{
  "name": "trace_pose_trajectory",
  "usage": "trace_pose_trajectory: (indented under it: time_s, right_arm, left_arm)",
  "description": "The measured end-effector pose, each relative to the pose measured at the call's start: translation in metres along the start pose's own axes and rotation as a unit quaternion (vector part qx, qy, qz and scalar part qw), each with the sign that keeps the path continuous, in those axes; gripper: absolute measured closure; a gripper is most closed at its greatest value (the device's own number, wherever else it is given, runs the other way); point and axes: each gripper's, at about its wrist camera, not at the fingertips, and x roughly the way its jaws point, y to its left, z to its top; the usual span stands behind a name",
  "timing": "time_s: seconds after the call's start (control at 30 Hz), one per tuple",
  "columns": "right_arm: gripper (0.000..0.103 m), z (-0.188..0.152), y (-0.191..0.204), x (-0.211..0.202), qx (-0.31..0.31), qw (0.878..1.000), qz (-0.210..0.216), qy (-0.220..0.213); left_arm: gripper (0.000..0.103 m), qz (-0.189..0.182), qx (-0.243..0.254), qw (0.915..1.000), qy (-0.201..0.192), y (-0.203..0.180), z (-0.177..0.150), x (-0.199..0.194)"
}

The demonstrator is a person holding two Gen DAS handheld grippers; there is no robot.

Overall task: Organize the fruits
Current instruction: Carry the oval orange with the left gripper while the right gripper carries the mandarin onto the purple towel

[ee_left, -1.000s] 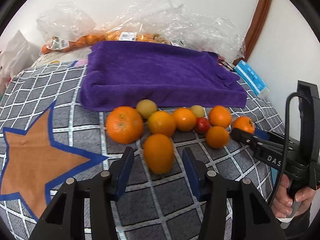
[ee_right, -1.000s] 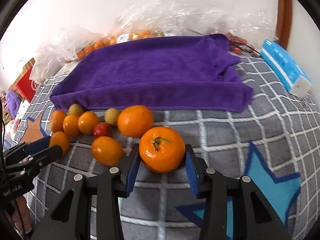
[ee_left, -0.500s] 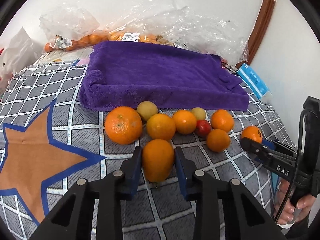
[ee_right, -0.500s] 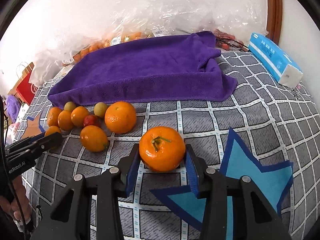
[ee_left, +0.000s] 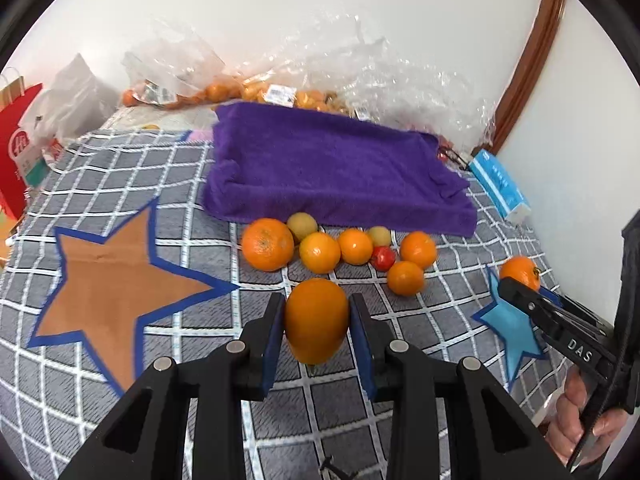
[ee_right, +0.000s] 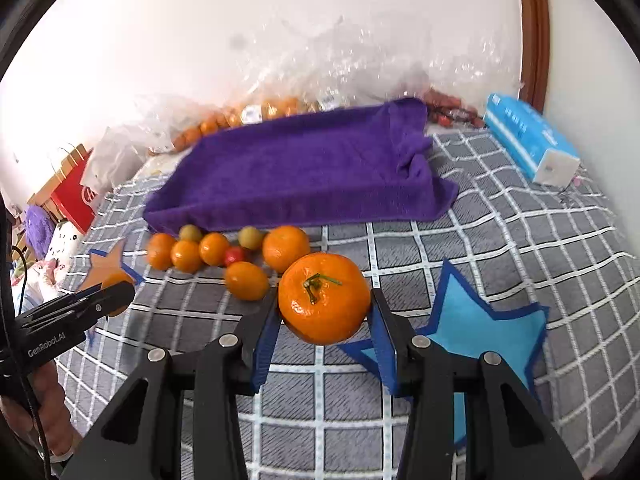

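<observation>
My left gripper (ee_left: 317, 322) is shut on an oval orange (ee_left: 316, 318) and holds it above the checked cloth. My right gripper (ee_right: 323, 312) is shut on a stemmed tangerine (ee_right: 324, 298), also lifted; it also shows in the left wrist view (ee_left: 519, 272). Several oranges, two yellow-green fruits and a red one lie in a cluster (ee_left: 320, 252) in front of the purple towel (ee_left: 332, 168). The same cluster (ee_right: 212, 248) and towel (ee_right: 304, 168) show in the right wrist view.
Clear plastic bags of small oranges (ee_left: 256, 92) lie behind the towel by the wall. A blue tissue pack (ee_right: 532, 140) lies at the right. A red paper bag (ee_left: 16, 152) stands at the far left. The checked cloth (ee_left: 120, 184) has star patches.
My left gripper has shut on the oval orange and lifted it. My right gripper has lifted and pulled back with the tangerine, away from the cluster.
</observation>
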Motion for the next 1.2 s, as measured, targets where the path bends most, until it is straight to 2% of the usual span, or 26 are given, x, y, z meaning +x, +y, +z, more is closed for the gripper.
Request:
trace_pose_trajectory:
  time_s: [0.27, 0.6, 0.9, 1.2]
  right_arm:
    - [0.060, 0.006, 0.015, -0.040, -0.016, 0.999, -0.004, -0.028]
    - [0.060, 0.019, 0.018, -0.065, -0.017, 0.998, -0.011, -0.052]
    - [0.060, 0.044, 0.018, -0.063, -0.023, 0.998, -0.014, -0.055]
    - [0.060, 0.085, 0.021, -0.035, -0.034, 0.998, 0.000, -0.053]
  left_arm:
    - [0.072, 0.006, -0.012, 0.9996, -0.024, -0.002, 0.010, -0.035]
    - [0.072, 0.012, 0.000, 0.9987, -0.049, -0.013, 0.030, -0.062]
    - [0.072, 0.007, -0.007, 0.9985, -0.054, -0.013, 0.057, -0.058]
    - [0.072, 0.011, -0.006, 0.9986, -0.052, -0.018, 0.098, -0.031]
